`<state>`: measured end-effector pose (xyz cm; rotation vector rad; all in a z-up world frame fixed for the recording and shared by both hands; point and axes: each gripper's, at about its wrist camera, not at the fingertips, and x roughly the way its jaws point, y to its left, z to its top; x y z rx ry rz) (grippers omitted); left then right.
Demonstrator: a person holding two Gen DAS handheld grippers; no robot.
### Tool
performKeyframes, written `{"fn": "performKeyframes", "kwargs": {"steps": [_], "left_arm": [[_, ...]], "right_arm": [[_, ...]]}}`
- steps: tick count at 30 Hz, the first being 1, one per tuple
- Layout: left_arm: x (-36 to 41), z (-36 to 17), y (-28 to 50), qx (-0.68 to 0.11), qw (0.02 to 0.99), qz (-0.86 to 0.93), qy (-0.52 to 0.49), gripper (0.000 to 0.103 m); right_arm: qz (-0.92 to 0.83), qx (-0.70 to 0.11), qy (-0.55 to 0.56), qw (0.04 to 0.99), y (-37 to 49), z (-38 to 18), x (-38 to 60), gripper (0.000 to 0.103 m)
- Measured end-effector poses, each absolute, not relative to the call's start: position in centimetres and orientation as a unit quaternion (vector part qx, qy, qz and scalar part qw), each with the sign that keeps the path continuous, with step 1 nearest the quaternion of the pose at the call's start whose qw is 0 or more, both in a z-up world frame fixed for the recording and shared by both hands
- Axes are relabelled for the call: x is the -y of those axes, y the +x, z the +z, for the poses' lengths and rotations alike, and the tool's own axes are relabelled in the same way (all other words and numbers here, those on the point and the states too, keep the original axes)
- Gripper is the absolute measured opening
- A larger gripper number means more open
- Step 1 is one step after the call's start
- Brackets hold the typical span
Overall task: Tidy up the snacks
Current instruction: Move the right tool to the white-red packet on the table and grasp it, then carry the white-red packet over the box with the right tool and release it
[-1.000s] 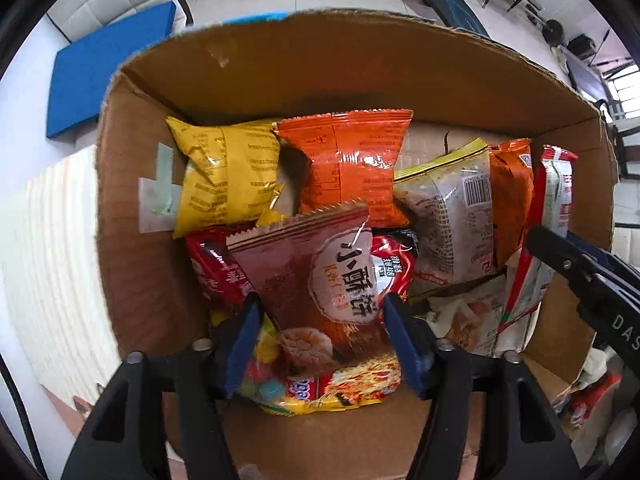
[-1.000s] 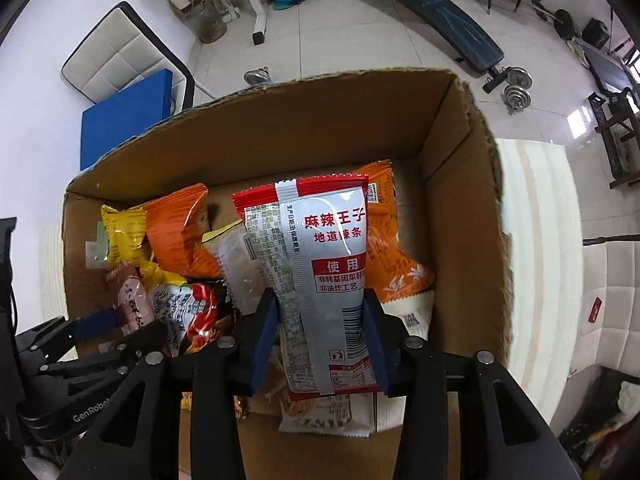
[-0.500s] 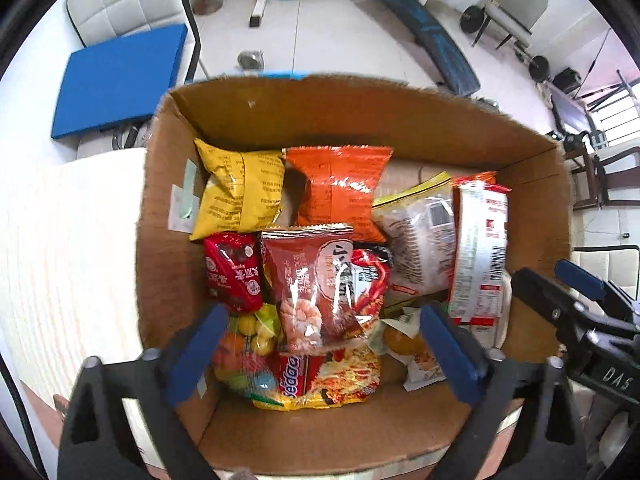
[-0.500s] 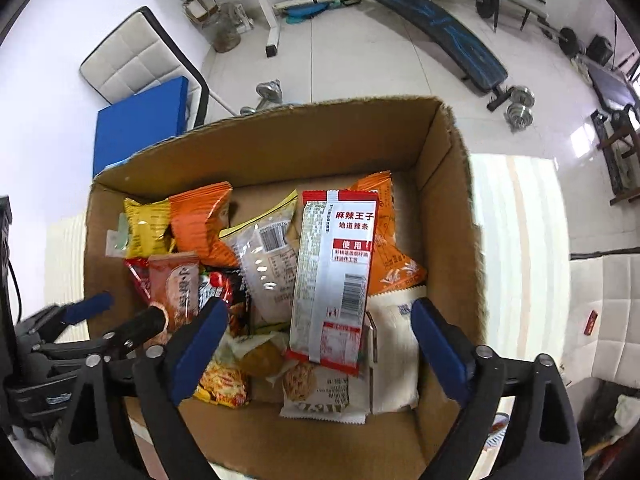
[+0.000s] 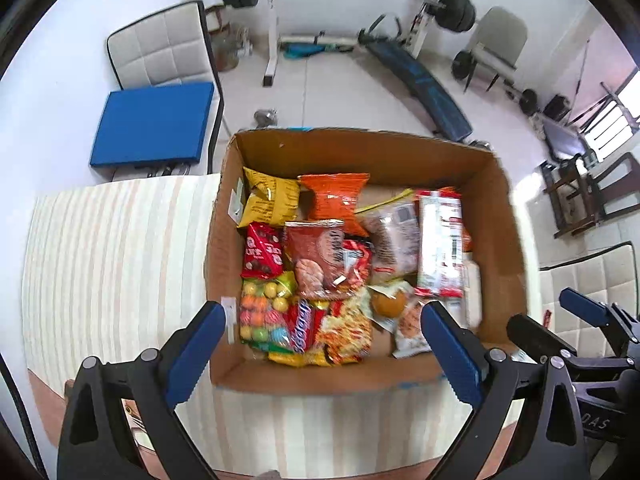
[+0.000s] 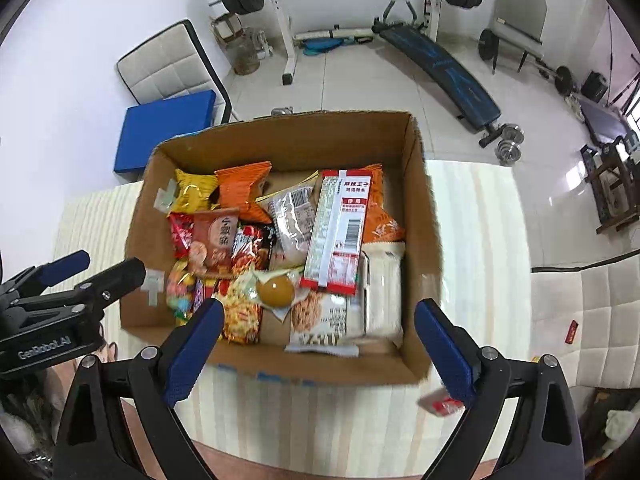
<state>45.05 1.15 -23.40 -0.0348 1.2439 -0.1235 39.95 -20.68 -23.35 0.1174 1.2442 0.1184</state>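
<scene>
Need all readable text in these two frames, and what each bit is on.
"GenRobot.AI": body of the left gripper.
"DAS": body of the right gripper, rest cut off.
"麻辣王子" and "使用": red-and-white packet.
"小" over blurred characters: brown packet.
Other packets: print too small or blurred.

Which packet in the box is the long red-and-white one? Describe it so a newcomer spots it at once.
Start at the cardboard box on the striped tablecloth. Towards its right wall, a long narrow packet lies on top of the other snacks, running front to back. Only this packet has a white face, red ends and a barcode.
</scene>
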Motion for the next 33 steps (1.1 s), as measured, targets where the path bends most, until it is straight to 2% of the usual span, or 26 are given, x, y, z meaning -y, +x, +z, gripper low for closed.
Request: {"fn": "performKeyframes", "kwargs": {"steps": [6,11,19,26,29,31,33], "left_arm": [[-0.2,-20.9,41.4,-0.533,0.844,-0.060,-0.025,0.100],[1.1,-20.6,39.2,-0.495,0.868,-0.040,-0.024,0.100],[4.0,-24.9,38.4,-0.524,0.851,-0.035,-0.019,0.100],[5.8,-28.4,38.2,-0.553,0.832,-0.034,-0.008,0.100],[6.1,-29.2,38.4,-0.560,0.828,-0.034,0.000,0.100],[6.2,-29.7,38.6,-0.565,0.825,-0.029,0.007,0.100],[6.1,-30.0,38.8,-0.569,0.822,-0.030,0.007,0.100]], "right_arm": [[0.021,-0.572,0.093,0.814,35.5,-22.4,24.7,0.098],[-0.040,-0.605,0.148,0.782,32.7,-26.4,31.4,0.098],[-0.094,-0.663,0.217,0.710,31.2,-35.6,37.6,0.097],[-0.117,-0.672,0.257,0.684,33.1,-40.4,38.9,0.093],[-0.115,-0.679,0.257,0.678,33.7,-41.5,38.7,0.080],[-0.116,-0.687,0.249,0.673,33.9,-42.2,38.4,0.059],[-0.125,-0.687,0.230,0.678,33.9,-42.4,38.0,0.054]]}}
